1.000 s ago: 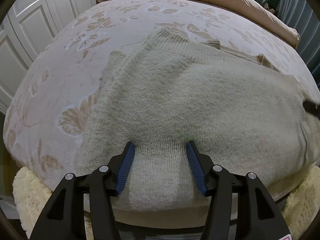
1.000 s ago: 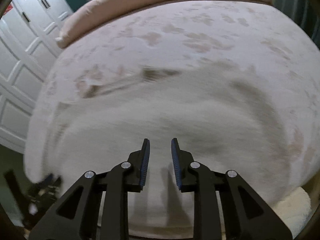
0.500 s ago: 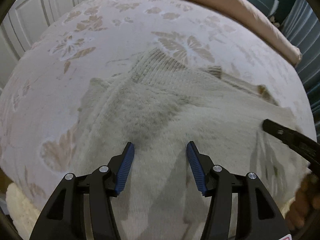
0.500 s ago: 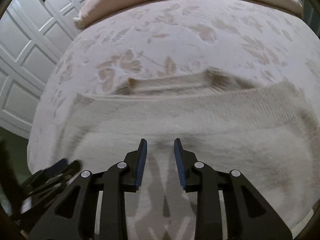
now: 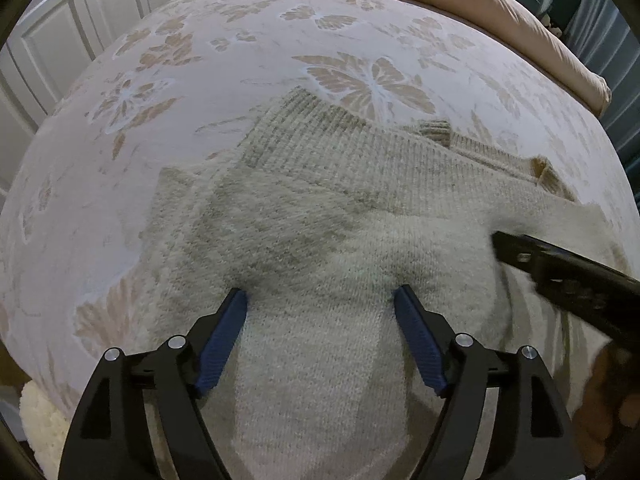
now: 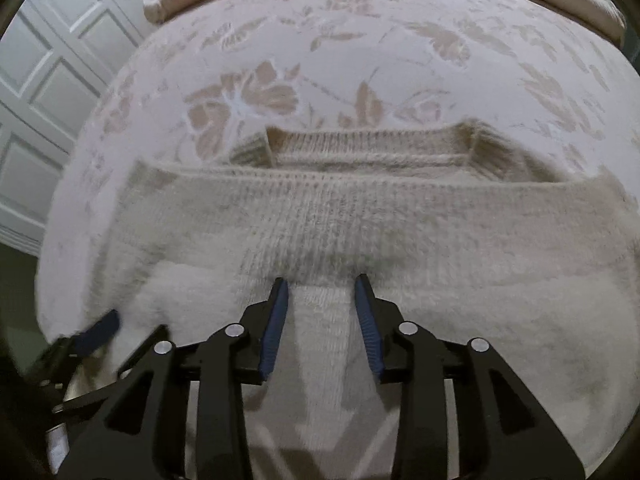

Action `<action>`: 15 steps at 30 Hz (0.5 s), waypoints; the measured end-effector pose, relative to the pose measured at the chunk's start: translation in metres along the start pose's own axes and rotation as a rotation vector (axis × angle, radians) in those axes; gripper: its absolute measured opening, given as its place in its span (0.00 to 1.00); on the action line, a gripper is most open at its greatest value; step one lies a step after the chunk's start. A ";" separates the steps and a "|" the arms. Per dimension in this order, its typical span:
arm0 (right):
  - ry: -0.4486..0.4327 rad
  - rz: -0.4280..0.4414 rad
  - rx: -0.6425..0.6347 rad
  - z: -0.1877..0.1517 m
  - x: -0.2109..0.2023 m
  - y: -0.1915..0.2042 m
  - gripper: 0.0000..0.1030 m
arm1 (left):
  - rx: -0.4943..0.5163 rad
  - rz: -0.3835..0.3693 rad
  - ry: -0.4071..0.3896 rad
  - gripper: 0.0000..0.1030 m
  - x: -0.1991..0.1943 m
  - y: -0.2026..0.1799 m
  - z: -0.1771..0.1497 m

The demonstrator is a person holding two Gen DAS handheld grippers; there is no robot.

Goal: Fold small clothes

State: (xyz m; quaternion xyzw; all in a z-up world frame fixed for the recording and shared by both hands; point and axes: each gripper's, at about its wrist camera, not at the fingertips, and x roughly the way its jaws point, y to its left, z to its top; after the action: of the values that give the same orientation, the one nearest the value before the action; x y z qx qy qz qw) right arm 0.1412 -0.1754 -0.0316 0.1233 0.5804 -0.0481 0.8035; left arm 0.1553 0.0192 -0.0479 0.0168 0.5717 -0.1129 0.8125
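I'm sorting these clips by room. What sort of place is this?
Most likely a bedroom: a knitted sweater lies on a bed with a floral bedspread, a folded duvet along its far edge, and white panelled wardrobe doors beside it.

Left gripper point(image 5: 322, 300) jaws just opened wider above sweater point(image 5: 320, 216).

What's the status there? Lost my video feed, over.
Left tongs open wide, right tongs open narrower, both just been opening, pointing down at the cream fuzzy knitted sweater, gripping nothing. Sweater folded on the floral bedspread. Nothing in the way.
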 end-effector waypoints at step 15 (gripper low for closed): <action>-0.103 -0.002 0.071 -0.031 -0.057 -0.011 0.39 | -0.023 -0.065 0.015 0.75 -0.014 0.011 0.000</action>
State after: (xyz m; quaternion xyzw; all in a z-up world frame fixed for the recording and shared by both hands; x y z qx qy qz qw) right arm 0.0919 -0.1817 0.0119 0.1485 0.5363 -0.0758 0.8274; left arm 0.1530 0.0322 -0.0360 -0.0102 0.5791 -0.1327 0.8043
